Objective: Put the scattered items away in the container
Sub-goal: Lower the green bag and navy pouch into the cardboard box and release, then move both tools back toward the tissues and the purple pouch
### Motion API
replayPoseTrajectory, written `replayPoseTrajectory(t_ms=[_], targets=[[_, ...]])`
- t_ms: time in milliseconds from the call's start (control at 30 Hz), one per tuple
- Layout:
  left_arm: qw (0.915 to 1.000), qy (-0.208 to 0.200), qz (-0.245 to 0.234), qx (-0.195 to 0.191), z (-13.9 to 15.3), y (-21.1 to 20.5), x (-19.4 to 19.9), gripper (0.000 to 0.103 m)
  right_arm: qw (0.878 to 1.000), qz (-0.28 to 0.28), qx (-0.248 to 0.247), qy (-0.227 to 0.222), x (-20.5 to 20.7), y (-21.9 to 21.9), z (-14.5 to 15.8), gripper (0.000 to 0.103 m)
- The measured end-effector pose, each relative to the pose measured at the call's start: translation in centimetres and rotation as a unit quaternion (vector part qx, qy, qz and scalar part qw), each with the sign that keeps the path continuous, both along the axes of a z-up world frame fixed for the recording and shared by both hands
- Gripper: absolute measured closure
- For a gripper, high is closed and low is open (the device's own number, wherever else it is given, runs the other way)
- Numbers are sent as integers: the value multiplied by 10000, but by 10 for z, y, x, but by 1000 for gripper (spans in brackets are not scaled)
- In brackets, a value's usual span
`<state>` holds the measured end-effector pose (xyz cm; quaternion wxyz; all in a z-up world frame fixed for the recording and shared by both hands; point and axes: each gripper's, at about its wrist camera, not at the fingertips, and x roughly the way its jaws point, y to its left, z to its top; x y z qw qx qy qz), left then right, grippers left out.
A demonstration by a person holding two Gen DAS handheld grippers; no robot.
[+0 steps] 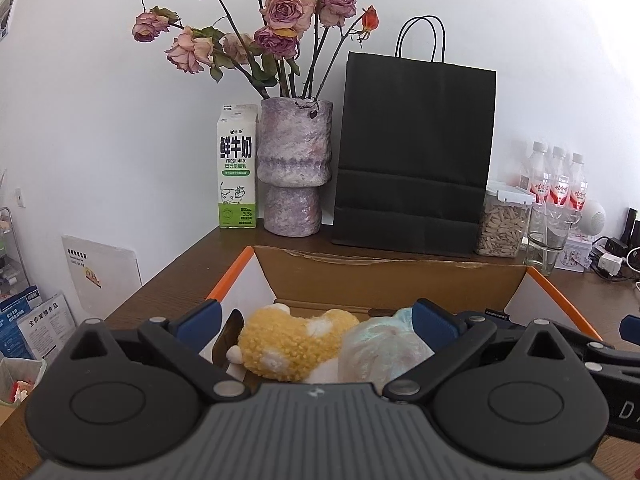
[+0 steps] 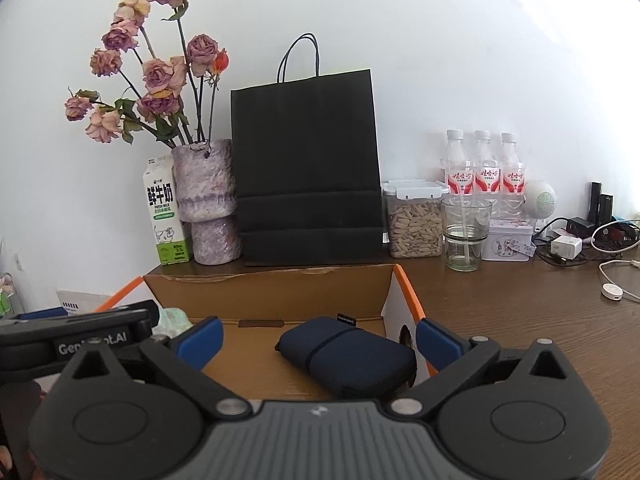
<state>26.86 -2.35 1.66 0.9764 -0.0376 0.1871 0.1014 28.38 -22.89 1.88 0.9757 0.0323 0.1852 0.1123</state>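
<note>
An open cardboard box with orange-edged flaps sits on the brown table; it also shows in the right wrist view. In it lie a yellow plush toy and a pale bluish soft bundle. A navy pouch with an elastic band lies in the box's right part. My left gripper is open and empty above the plush and bundle. My right gripper is open and empty above the pouch. The left gripper's body shows at the left of the right wrist view.
Behind the box stand a milk carton, a vase of dried roses, a black paper bag, a seed jar, a glass, three bottles and a tin. Cables and chargers lie at the right.
</note>
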Motion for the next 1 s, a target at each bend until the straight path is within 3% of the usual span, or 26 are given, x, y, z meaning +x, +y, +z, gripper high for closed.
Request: replayPoseTrajectory(t_ms=[400,667,1000], targets=[[9993,-369,-7,-35,24,6,-39,0,9995,105,-58,-300,-35,-7,15,0],[9985,-542,36,50,35,23,-77,0,9994,257,-50,-240,-69,-18,16,0],[9995,-241,67,212,22,48,-126,0,9986,300,-429,45,-117,-25,-1,0]])
